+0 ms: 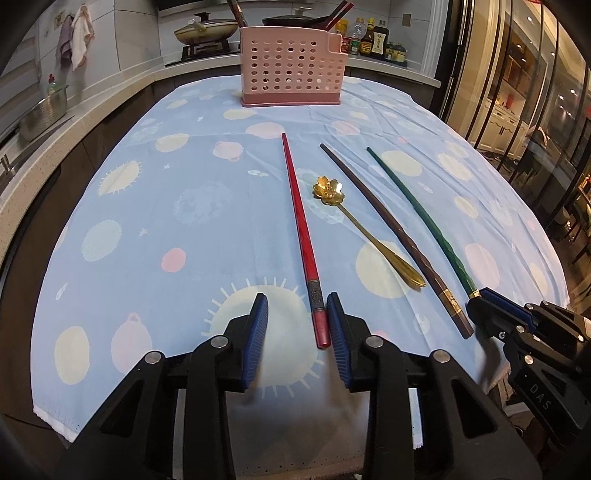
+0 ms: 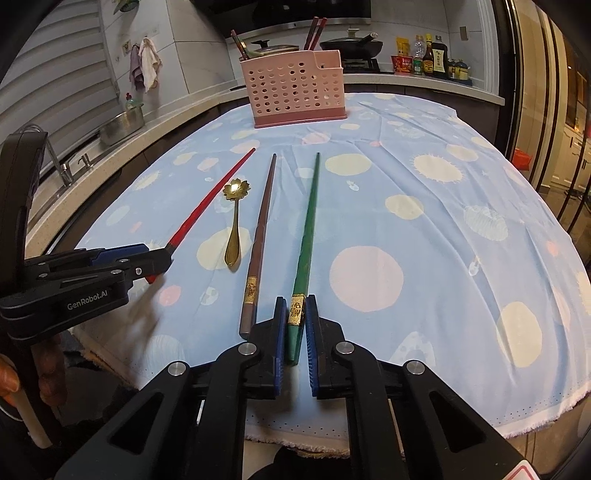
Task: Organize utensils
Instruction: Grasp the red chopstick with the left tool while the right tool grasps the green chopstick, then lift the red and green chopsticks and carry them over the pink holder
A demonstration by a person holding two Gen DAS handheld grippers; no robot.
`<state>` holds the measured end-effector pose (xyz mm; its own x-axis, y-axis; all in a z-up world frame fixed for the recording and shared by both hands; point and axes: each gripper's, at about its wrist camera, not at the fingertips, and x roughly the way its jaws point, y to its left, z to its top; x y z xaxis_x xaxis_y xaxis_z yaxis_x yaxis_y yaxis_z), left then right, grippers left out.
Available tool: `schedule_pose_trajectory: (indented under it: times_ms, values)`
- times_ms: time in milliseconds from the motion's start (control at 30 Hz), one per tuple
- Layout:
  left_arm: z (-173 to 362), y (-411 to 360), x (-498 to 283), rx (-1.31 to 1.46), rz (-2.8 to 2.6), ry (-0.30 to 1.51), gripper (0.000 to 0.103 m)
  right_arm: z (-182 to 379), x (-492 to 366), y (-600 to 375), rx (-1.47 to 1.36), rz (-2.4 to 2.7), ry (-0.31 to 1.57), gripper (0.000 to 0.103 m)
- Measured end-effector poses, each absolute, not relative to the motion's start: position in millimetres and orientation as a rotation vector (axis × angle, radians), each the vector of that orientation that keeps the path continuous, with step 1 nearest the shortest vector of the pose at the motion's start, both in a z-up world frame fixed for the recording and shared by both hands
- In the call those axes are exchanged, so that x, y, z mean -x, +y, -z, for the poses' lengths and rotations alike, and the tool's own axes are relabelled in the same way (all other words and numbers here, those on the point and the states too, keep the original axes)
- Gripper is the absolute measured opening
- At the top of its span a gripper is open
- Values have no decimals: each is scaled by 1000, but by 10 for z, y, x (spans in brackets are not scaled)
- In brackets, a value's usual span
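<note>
On the blue spotted tablecloth (image 1: pixel 147 221) lie a red chopstick (image 1: pixel 299 221), a gold flower-ended spoon (image 1: pixel 328 190), a brown chopstick (image 1: pixel 388 221) and a green chopstick (image 1: pixel 417 206), side by side. My left gripper (image 1: pixel 297 299) straddles the red chopstick's thick end; the right pad is against it and the left pad stands well apart, so the gripper is open. My right gripper (image 2: pixel 295 299) is shut on the green chopstick (image 2: pixel 310 229) at its gold band. A pink perforated utensil holder (image 1: pixel 291 66) stands at the table's far end with chopsticks in it.
Behind the holder (image 2: pixel 295 88) runs a kitchen counter with pans (image 1: pixel 207 31) and sauce bottles (image 2: pixel 428 59). A sink and a metal bowl (image 2: pixel 122 123) are at the left, glass doors at the right. The cloth's near edge hangs just below the grippers. A hand (image 2: pixel 11 376) shows at the lower left.
</note>
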<state>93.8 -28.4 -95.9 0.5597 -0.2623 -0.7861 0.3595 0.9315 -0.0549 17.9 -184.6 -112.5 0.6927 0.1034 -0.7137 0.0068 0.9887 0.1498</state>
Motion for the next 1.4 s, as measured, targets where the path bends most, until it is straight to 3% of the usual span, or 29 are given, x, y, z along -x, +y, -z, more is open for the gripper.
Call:
schedule_pose_trajectory:
  times_ms: [67, 200, 733, 1400]
  values:
    - [957, -293, -934, -108, 385, 913, 15, 1119, -172, -1863, -151, -56, 806, 7]
    - [968, -345, -914, -118, 403, 911, 9, 1106, -156, -1886, -157, -56, 806, 7]
    - [844, -336, -872, -107, 416, 893, 7, 901, -125, -2035, -197, -54, 755, 7]
    - [-295, -286, -1181, -48, 433, 608, 7, -260, -435, -2439, -211, -28, 451, 7]
